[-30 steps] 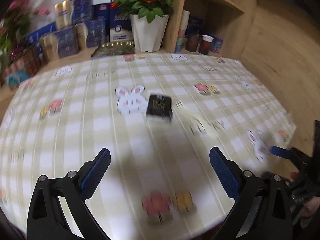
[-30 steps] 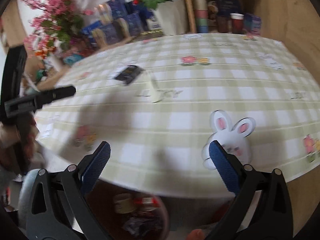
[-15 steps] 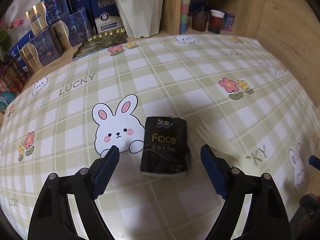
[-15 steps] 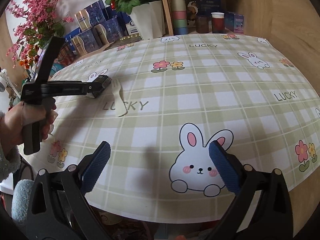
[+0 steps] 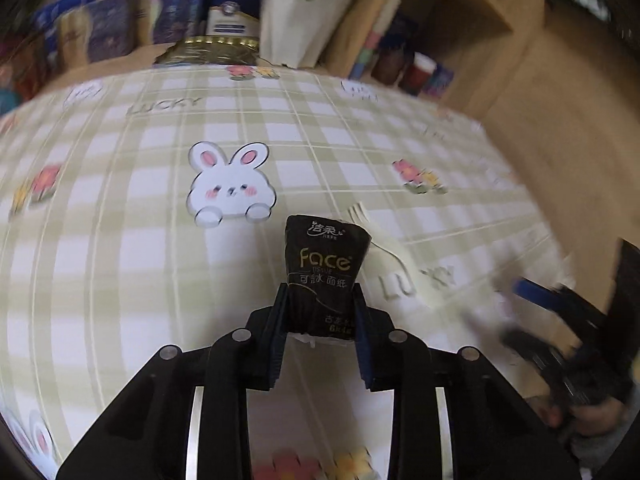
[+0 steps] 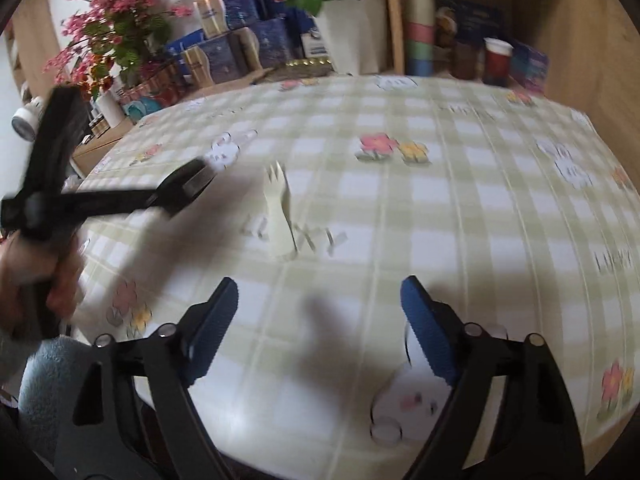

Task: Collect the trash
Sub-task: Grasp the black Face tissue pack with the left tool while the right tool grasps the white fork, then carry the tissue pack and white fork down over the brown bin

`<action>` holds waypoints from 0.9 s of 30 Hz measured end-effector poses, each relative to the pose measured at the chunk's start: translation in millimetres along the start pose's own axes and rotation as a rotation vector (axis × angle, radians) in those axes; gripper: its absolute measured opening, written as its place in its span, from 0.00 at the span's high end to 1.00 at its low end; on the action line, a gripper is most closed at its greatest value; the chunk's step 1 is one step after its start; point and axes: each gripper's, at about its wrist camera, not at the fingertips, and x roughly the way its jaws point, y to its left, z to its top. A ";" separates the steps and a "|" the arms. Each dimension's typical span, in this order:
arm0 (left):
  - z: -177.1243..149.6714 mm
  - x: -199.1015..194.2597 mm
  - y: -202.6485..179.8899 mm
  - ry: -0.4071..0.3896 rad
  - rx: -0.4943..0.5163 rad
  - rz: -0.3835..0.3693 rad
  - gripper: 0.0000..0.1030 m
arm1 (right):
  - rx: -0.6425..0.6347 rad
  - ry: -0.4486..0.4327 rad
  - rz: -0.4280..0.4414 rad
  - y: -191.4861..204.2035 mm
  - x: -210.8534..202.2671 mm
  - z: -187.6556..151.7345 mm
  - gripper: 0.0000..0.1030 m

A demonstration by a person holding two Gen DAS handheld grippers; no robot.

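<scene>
Tissue pack, small, black plastic w/ gold "Face" print (image 5: 320,276), sits clamped between the jaws of the left gripper (image 5: 320,312). The jaws are nearly closed, pinching the pack's near half so that it narrows there, and its far end sticks out fwd beyond the tips. Whether the pack is lifted off the surface or touches it, I cannot tell.

Just right of the left jaws and a bit ahead lies a pale cream plastic fork (image 5: 378,242), flat on the round surface w/ green-and-white checked cloth (image 5: 120,240), tines pointing away. It is near the pack, but contact is not clear.

The right gripper (image 6: 318,320) hangs over the near edge of the surface, jaws wide open, nothing between them; its blue pads (image 6: 426,328) are bare. In the right wrist view the same fork (image 6: 280,216) is ahead of the right jaws and slightly left, well apart from them. The left gripper shows there as a blurred black bar at far left, held by a hand (image 6: 32,272).

Beyond the surface, far ahead of both jaws: white flower pot w/ green plant (image 5: 292,28), dark blue boxes (image 6: 240,44), wooden shelf w/ stacked paper cups (image 6: 420,28).
</scene>
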 end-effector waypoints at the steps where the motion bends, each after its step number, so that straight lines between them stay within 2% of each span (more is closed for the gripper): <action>1: -3.9 -6.7 0.6 -0.013 -0.016 -0.007 0.72 | -0.014 0.000 0.005 3.1 5.0 8.0 0.33; 4: -18.3 -31.4 5.8 -0.061 -0.059 -0.008 0.72 | -0.050 0.010 0.001 13.0 21.8 25.9 0.42; 8: -32.2 -59.3 13.8 -0.124 -0.054 0.022 0.72 | -0.063 0.055 0.014 24.3 51.7 45.0 0.56; 18: -64.7 -97.4 52.3 -0.146 -0.105 0.072 0.72 | -0.102 0.136 -0.012 44.0 98.1 60.7 0.63; 20: -64.3 -100.8 52.7 -0.148 -0.101 0.077 0.72 | -0.099 0.127 -0.032 44.5 98.4 60.6 0.78; 21: -64.4 -103.2 52.4 -0.152 -0.098 0.078 0.72 | -0.095 0.135 -0.029 44.5 98.4 60.5 0.82; 24: -63.2 -110.7 47.0 -0.169 -0.090 0.076 0.72 | -0.090 0.122 -0.036 46.0 89.3 57.2 0.82; 27: -68.3 -117.5 38.5 -0.176 -0.078 0.071 0.72 | -0.048 0.091 -0.005 44.2 70.9 51.4 0.82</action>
